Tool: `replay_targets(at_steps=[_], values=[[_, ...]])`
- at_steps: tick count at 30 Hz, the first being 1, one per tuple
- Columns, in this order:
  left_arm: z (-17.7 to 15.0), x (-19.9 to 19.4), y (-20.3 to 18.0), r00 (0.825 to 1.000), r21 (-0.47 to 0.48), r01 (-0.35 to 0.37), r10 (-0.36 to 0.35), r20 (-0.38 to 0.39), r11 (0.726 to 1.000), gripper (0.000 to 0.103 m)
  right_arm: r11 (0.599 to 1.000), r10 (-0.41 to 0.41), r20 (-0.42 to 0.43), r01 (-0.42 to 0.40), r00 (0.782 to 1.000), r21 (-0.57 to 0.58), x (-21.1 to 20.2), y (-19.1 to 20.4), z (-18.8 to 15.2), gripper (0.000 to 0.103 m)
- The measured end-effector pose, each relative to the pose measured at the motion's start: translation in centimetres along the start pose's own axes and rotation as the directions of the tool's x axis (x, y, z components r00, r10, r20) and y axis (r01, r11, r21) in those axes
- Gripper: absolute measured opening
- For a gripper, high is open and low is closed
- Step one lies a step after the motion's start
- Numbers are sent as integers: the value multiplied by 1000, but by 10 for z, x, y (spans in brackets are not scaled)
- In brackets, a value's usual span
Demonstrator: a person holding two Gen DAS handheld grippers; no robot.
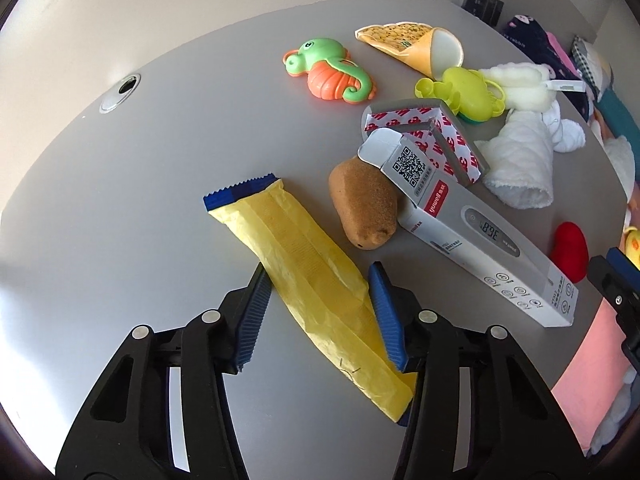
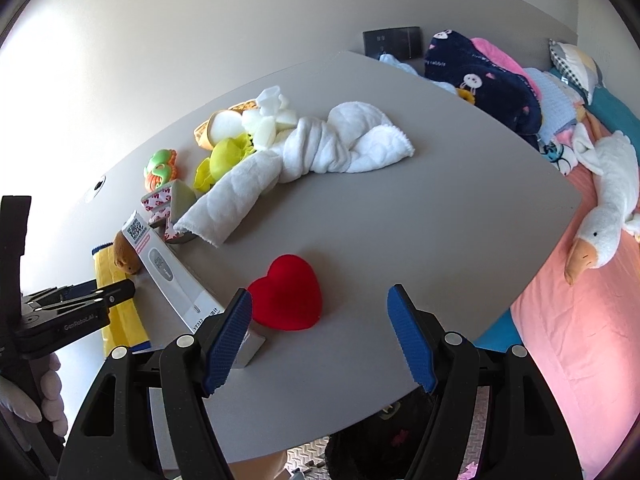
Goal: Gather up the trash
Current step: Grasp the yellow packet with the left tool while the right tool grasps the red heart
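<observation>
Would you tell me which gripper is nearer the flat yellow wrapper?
Left. The left gripper straddles the yellow wrapper, fingers on both sides. The right gripper hangs open past the thermometer box, near the red heart.

From the left tool (image 1: 320,280) we look steeply down, close on the worktop (image 1: 140,200). From the right tool (image 2: 320,304) we look over its near edge. Both views share the thermometer box (image 1: 480,240) (image 2: 176,280).
</observation>
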State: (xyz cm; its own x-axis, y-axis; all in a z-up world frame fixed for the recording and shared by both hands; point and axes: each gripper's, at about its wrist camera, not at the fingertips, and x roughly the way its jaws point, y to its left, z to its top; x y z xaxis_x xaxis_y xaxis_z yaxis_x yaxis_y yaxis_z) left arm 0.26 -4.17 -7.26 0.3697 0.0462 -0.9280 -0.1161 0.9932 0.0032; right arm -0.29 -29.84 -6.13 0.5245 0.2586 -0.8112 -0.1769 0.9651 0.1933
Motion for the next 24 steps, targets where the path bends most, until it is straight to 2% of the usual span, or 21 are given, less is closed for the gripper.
replay_targets(at_steps=[5, 9, 12, 15, 17, 18, 24], values=[[-3, -3, 14, 999, 13, -5, 4, 32, 1000, 33, 1000, 10, -39, -10, 999, 8, 12, 3, 3, 70], [-10, -8, 29, 998, 2, 40, -40, 48, 999, 30, 999, 17, -54, -16, 998, 30, 19, 1, 7, 64], [-11, -9, 32, 997, 8, 57, -57, 51, 998, 30, 1000, -3, -74, 2, 997, -4, 23, 9, 11, 62], [-10, -9, 34, 995, 9, 73, -73, 62, 997, 30, 1000, -3, -114, 3, 994, -2, 32, 12, 11, 56], [-17, -14, 41, 995, 10, 80, -81, 66, 997, 30, 1000, -14, -101, 13, 995, -11, 31, 14, 10, 45], [-16, -13, 41, 994, 9, 85, -85, 71, 996, 30, 1000, -4, -98, 4, 995, -8, 31, 14, 10, 32], [-17, -29, 50, 985, 4, 122, -122, 122, 993, 30, 1000, 9, -78, -8, 997, 3, 23, 12, 11, 29]])
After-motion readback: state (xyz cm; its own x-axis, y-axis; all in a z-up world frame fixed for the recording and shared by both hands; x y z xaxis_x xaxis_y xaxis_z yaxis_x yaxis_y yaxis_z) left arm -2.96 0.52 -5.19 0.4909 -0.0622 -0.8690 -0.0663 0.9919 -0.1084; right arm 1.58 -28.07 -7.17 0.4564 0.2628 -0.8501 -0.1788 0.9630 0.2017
